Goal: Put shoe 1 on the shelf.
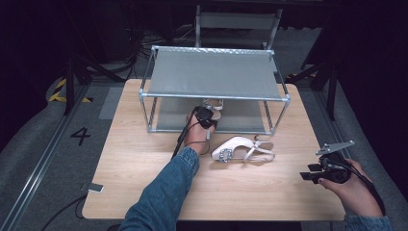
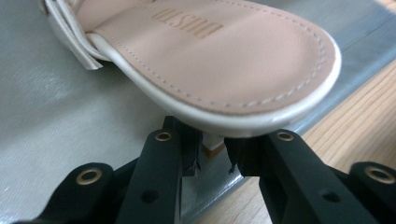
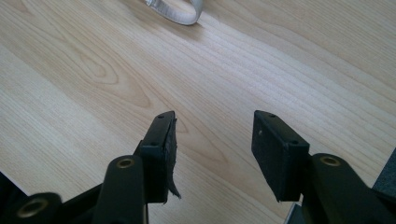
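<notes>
Sandal (image 2: pixel 224 60) on the lower shelf (image 2: pixel 56 126) of the shoe rack (image 1: pixel 214 96), near its front edge. Pale insole with stitched border and stamped brand lettering, white edging, white straps at the far end. In the high view it (image 1: pixel 213 104) shows just under the rack's front top rail.

Left gripper (image 2: pixel 214 156) reaches in under that rail. The sandal's heel stub sits between its jaws, which stand narrowly apart. Cannot tell whether the pads press on it.

Obstacles: the rack's grey upper shelf (image 1: pixel 211 74) roofs the space, and metal corner posts flank the opening. The left forearm in a denim sleeve (image 1: pixel 166 190) crosses the table (image 1: pixel 125 159).

Second sandal (image 1: pixel 243 150), white with a jewelled buckle, lies on its side on the table in front of the rack, just right of the left hand.

Right gripper (image 3: pixel 212 135) is well apart near the table's right edge, jaws spread, nothing between them, over bare wood. A strap loop (image 3: pixel 180 11) lies beyond it.
</notes>
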Demonstrator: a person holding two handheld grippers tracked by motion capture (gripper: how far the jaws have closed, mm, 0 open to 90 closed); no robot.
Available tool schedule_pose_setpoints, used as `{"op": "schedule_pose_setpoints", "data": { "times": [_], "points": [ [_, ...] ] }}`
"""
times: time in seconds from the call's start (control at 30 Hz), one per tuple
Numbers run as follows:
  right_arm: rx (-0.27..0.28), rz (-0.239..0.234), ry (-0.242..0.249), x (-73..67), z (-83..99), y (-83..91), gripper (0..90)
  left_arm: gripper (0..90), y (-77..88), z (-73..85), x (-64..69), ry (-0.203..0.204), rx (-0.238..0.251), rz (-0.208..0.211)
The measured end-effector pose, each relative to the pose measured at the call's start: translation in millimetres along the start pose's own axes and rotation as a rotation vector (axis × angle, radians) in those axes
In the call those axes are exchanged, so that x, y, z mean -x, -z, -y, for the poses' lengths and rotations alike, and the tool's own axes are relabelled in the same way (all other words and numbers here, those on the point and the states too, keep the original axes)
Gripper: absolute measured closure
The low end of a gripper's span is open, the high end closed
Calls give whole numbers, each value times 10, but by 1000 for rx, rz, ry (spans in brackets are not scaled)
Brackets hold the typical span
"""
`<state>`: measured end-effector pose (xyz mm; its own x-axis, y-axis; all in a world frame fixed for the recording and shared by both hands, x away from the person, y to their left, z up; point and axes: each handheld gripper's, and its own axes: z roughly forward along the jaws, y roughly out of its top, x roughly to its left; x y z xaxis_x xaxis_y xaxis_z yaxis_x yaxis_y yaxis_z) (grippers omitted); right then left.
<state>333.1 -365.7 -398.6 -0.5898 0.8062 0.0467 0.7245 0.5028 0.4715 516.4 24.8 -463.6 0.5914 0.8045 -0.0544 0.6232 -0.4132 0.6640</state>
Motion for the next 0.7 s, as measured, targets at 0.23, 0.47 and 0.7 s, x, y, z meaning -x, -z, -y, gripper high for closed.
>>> {"op": "schedule_pose_setpoints", "data": {
  "times": [0.23, 0.47, 0.7],
  "points": [
    [1, -1, 10, 4, -40, -27, 506, 569, 141, 53, -17, 48, 28, 16],
    [-1, -11, 26, -37, -113, -63, 514, 468, 452, 109, 37, 16, 41, 9],
    [6, -31, 45, -107, -223, -105, 541, 427, 801, 158, 76, -21, 41, 3]
  ]
}}
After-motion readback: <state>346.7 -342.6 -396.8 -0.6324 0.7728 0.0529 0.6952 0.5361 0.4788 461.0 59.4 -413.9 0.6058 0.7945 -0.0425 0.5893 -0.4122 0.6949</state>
